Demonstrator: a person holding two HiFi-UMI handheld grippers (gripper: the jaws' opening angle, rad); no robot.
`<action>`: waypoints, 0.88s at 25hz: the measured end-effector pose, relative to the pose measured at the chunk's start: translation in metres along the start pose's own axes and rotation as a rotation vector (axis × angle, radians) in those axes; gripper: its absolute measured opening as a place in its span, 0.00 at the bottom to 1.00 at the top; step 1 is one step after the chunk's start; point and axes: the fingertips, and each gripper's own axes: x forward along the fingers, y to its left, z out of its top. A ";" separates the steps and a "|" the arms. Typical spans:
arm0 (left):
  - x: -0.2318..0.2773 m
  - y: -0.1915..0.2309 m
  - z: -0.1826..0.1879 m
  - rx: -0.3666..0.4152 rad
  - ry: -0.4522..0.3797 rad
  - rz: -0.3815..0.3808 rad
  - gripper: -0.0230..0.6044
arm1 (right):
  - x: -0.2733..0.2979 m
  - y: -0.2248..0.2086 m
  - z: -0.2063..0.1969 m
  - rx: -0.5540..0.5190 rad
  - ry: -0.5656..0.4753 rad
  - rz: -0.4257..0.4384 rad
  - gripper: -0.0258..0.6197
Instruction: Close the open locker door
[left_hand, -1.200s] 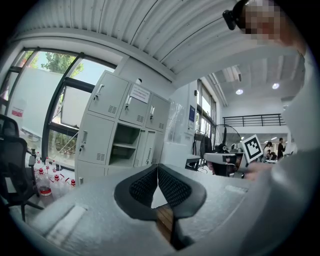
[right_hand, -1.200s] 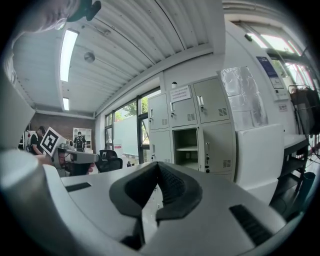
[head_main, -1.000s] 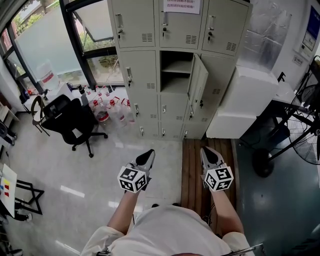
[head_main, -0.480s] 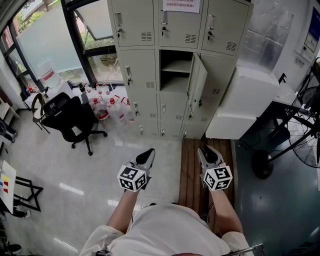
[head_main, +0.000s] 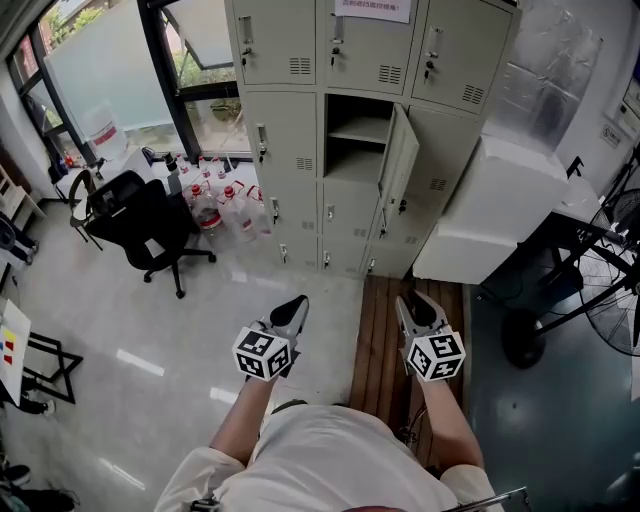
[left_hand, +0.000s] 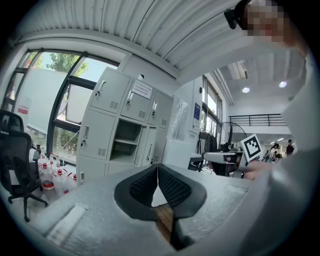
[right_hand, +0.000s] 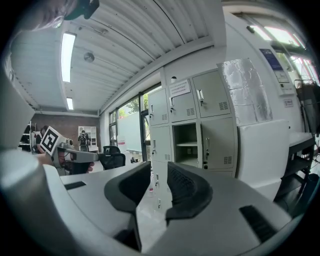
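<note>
Hanging ajar, flat grey locker door (head_main: 400, 160), seemingly steel

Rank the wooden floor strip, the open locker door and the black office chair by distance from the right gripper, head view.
1. Wooden floor strip, just beneath the right gripper.
2. Open locker door, straight ahead.
3. Black office chair, far left by the window.

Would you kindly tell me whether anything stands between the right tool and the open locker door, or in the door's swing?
Nothing visible does. Only floor lies between the right tool and the door, and nothing sticks out of the open compartment.
</note>
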 end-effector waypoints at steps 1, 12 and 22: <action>0.001 -0.001 -0.001 -0.002 0.002 0.006 0.06 | 0.001 -0.002 0.000 -0.001 0.002 0.004 0.18; 0.016 0.004 -0.005 0.000 0.007 0.026 0.06 | 0.018 -0.018 -0.004 0.008 0.014 0.025 0.18; 0.052 0.053 0.000 -0.005 0.021 -0.013 0.06 | 0.074 -0.027 -0.005 0.018 0.034 -0.004 0.18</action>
